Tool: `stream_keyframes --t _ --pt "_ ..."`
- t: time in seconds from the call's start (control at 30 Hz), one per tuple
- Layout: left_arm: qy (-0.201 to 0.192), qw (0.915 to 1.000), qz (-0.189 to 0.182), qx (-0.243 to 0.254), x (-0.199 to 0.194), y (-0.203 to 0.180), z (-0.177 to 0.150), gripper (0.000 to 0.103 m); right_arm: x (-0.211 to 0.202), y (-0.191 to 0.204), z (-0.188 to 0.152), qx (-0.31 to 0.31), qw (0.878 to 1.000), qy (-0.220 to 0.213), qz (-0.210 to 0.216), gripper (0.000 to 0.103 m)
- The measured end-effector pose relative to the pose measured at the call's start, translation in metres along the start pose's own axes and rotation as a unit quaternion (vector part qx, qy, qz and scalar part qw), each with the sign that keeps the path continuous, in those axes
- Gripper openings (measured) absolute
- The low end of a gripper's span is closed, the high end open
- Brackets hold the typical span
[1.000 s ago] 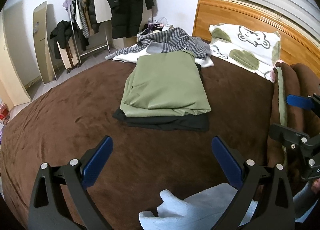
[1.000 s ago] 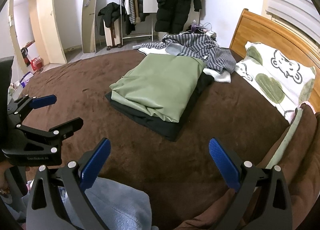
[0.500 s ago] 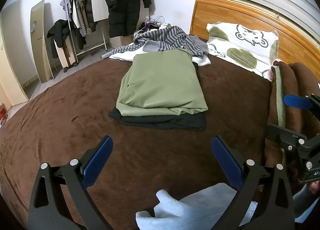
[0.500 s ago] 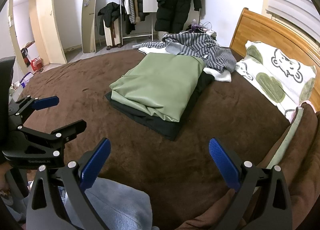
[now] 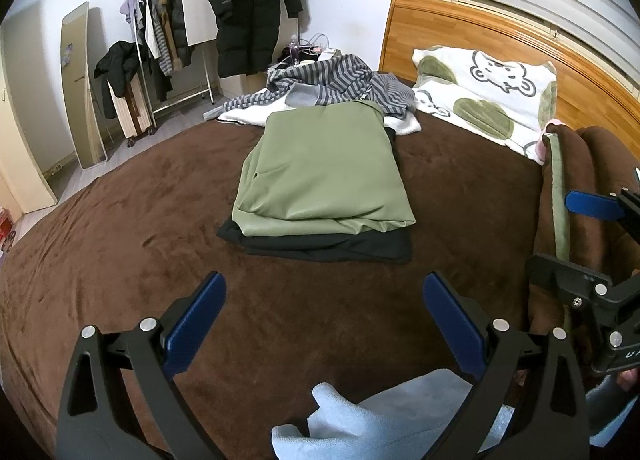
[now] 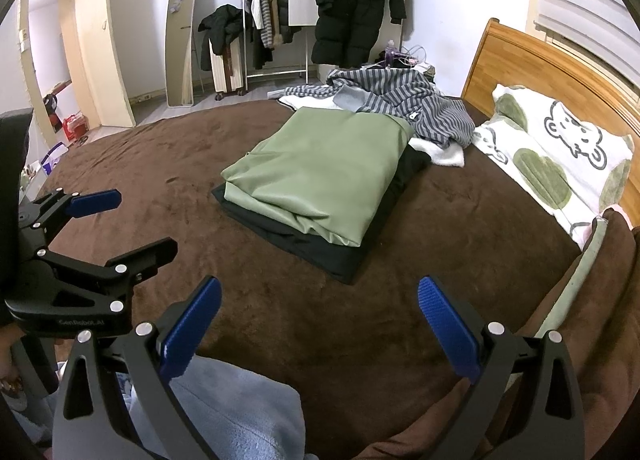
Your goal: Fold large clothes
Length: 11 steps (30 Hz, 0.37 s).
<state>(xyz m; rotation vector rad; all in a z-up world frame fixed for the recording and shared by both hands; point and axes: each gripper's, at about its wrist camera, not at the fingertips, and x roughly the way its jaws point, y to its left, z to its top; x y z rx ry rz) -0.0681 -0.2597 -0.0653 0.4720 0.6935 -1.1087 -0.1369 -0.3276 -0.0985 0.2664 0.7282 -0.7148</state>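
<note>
**Currently: both grippers spread wide over bed, nothing gripped**

The left gripper [image 5: 324, 312] is hovering with its blue-padded fingers wide apart above the brown plush bedspread [image 5: 120, 244]. The right gripper [image 6: 320, 312] is likewise gaping, empty. A folded olive-green garment [image 5: 324, 175] is lying on a folded black garment [image 5: 332, 246] at twelve o'clock, well apart from both tools. A crumpled grey striped hoodie [image 5: 340, 79] is sitting just beyond the stack. Light-blue fleece fabric [image 5: 384, 420] is showing at six o'clock, under the fingers.

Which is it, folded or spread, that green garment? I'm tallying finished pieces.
Folded: the green garment lies as a neat layered rectangle atop a black garment.
</note>
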Motion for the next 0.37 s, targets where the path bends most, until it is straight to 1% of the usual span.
stream_keyframes --t 0.37 --pt "0.001 1.0000 0.001 0.001 -0.0001 -0.0006 0.0024 0.097 0.0024 0.0027 0.0039 -0.005 1.000 0.000 0.000 0.097"
